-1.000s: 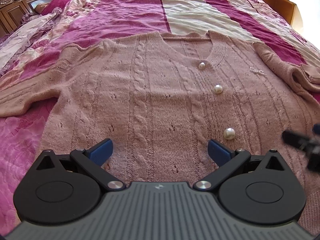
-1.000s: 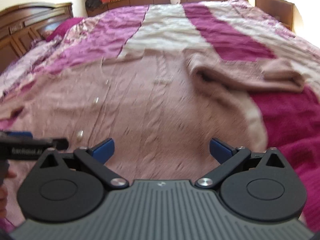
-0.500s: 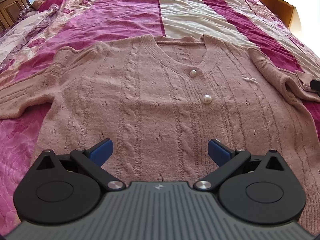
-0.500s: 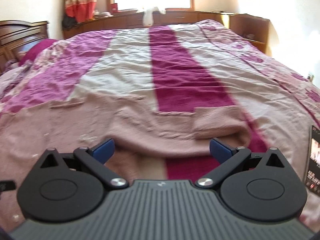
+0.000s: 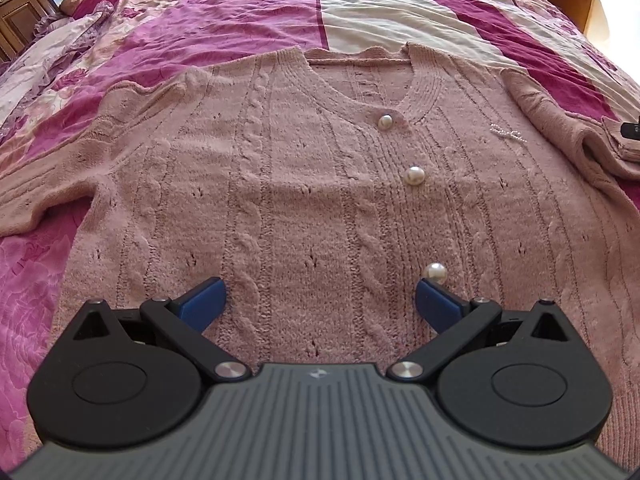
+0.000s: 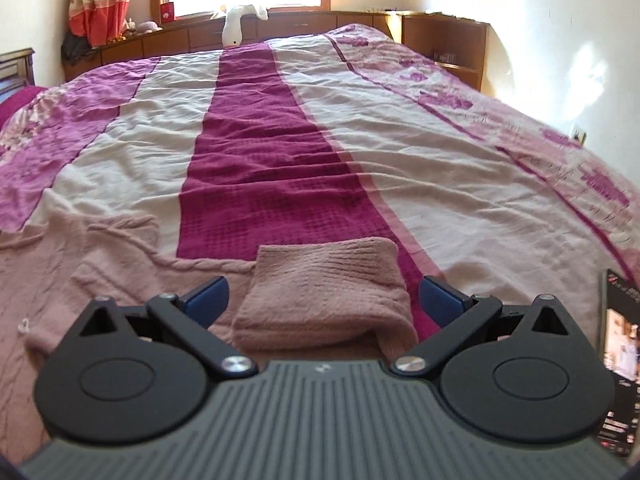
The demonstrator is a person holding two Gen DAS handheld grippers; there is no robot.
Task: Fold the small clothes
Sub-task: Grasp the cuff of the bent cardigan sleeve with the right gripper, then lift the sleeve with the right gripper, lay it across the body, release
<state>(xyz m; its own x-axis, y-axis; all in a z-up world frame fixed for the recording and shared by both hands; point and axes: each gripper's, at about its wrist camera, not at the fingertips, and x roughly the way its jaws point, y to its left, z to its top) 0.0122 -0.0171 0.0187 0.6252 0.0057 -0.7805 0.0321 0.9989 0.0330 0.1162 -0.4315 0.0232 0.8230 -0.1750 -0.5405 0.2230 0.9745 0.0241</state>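
A pink knitted cardigan [image 5: 304,184] lies flat, front up, on the striped bedspread [image 6: 360,140], neckline pointing away, its button line running lengthwise. The left gripper [image 5: 320,300] hangs spread above its lower front. The right gripper [image 6: 324,296], also spread, straddles the folded-back sleeve cuff [image 6: 324,296] without pinching it.

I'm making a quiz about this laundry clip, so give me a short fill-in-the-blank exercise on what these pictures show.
1. The pink cardigan lies spread on a ____.
2. Down its front, ____ pearl buttons show.
3. The right hand-held gripper has a sleeve ____ between its open fingers.
4. The left hand-held gripper is ____ and holds nothing.

Missing words: bed; three; cuff; open
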